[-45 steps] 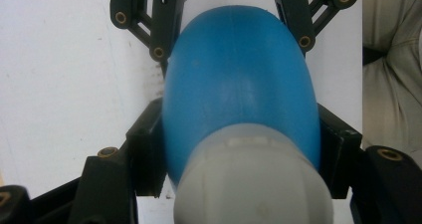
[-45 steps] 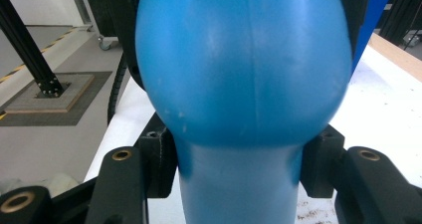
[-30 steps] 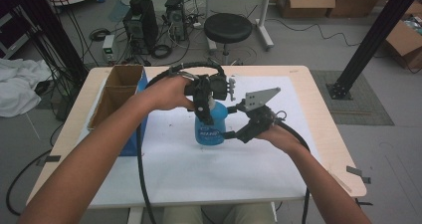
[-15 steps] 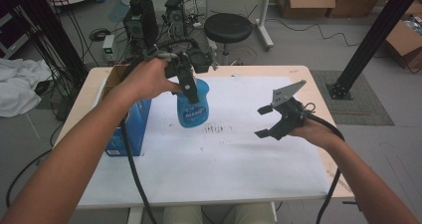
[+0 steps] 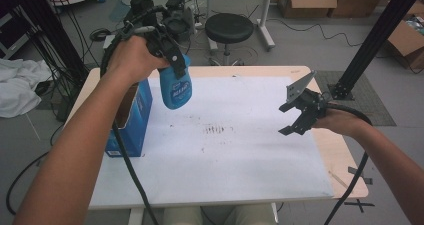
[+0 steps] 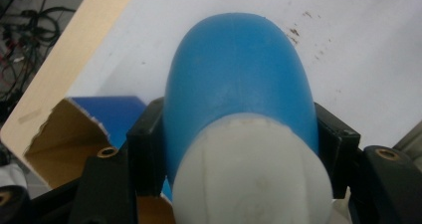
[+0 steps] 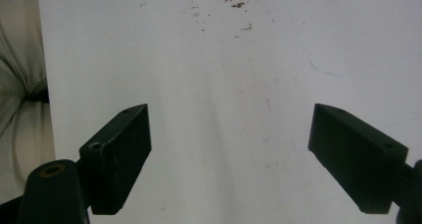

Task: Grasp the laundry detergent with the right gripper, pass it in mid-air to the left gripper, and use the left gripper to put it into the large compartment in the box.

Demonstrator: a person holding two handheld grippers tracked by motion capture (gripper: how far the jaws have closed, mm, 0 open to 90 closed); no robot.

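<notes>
My left gripper [image 5: 172,67] clamped on the blue bottle [image 5: 176,88] above the table's [image 5: 250,71] left edge, my right gripper [image 5: 295,119] gaping empty near the right edge

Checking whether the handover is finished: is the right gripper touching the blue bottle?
Apart. The high view shows the right gripper, jaws open, far across the white table from the blue bottle, which the left gripper holds up beside the blue box.

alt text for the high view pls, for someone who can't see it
The left gripper, raised above the table's left side, is clamped on a blue bottle hanging over an open blue cardboard box. The right gripper hovers open and empty over the white table cover, which has dark smudges at its middle.
</notes>
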